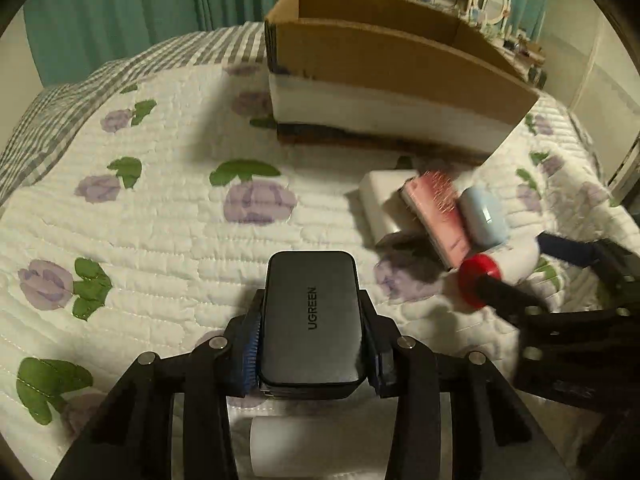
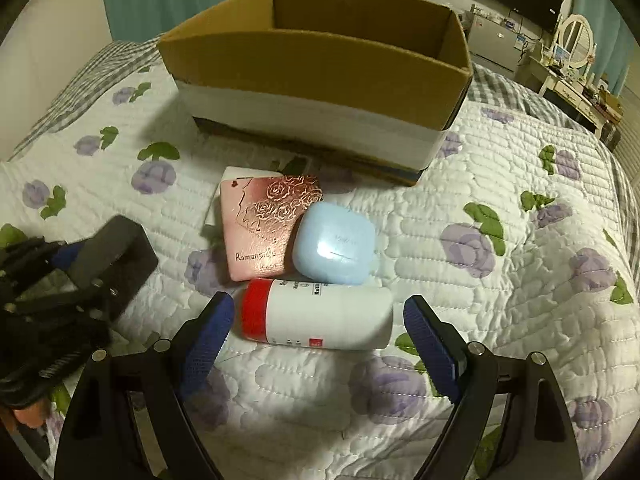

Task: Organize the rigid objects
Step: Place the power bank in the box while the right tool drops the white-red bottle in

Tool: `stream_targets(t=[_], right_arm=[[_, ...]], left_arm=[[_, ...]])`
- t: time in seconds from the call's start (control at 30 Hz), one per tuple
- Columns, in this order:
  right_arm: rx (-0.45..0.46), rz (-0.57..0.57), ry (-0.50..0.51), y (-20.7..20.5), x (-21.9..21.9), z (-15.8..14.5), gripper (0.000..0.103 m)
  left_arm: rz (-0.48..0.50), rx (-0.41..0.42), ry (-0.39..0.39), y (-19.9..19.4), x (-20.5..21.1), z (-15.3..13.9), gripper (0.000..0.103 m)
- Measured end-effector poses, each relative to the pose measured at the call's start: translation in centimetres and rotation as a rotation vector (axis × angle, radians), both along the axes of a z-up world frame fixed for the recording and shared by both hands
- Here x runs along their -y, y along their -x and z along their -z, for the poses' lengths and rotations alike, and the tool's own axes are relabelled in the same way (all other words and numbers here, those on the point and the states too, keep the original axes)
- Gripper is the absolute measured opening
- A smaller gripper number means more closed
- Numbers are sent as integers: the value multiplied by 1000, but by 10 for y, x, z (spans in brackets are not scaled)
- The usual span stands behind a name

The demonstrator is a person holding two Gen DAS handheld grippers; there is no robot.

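Note:
My left gripper (image 1: 311,344) is shut on a dark grey UGREEN charger (image 1: 311,320) and holds it above the quilt. My right gripper (image 2: 319,336) is open, its blue pads (image 2: 208,340) either side of a white bottle with a red cap (image 2: 316,318) lying on the quilt. Behind the bottle lie a pale blue case (image 2: 335,242), a pink box with rose print (image 2: 264,226) and a white box (image 2: 236,176) under it. The same pile shows in the left wrist view, with the bottle (image 1: 496,268), blue case (image 1: 482,216) and pink box (image 1: 436,216). An open cardboard box (image 2: 320,76) stands behind.
The floral quilted bedspread (image 2: 500,320) covers the bed. The cardboard box also shows in the left wrist view (image 1: 392,64). The left gripper with the charger appears at the left edge of the right wrist view (image 2: 108,256). Furniture, a mirror and a TV stand at the far right.

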State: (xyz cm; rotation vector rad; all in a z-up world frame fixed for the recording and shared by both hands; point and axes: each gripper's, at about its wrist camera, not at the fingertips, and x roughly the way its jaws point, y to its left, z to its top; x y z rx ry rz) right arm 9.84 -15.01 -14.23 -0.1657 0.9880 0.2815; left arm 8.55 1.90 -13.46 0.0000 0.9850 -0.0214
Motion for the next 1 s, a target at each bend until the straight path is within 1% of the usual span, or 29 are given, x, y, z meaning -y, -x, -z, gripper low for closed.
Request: stream_targets(t=[0.27, 0.33, 0.47, 0.57, 0.7, 0.8, 0.87, 0.93, 1.0], right_arm=[[-83, 29, -7, -16, 2, 18, 87], [-86, 20, -12, -16, 1, 18, 77], [-56, 10, -24, -9, 1, 9, 77], [-16, 7, -56, -1, 7, -10, 77], [71, 16, -85, 2, 19, -51, 77], [136, 17, -109, -7, 27, -85, 77], [193, 16, -106, -20, 31, -109, 77], [235, 19, -113, -32, 33, -127, 77], [274, 21, -130, -48, 38, -146, 77]], left_arm=[[35, 85, 26, 7, 2, -28, 42], [34, 94, 23, 8, 2, -33, 42], [30, 124, 15, 12, 1, -47, 42], [40, 148, 15, 12, 4, -63, 42], [71, 191, 13, 2, 10, -92, 42], [102, 235, 31, -18, 16, -120, 42], [108, 265, 18, -34, 20, -135, 42], [121, 290, -6, -53, 25, -146, 42], [134, 293, -4, -77, 29, -152, 42]])
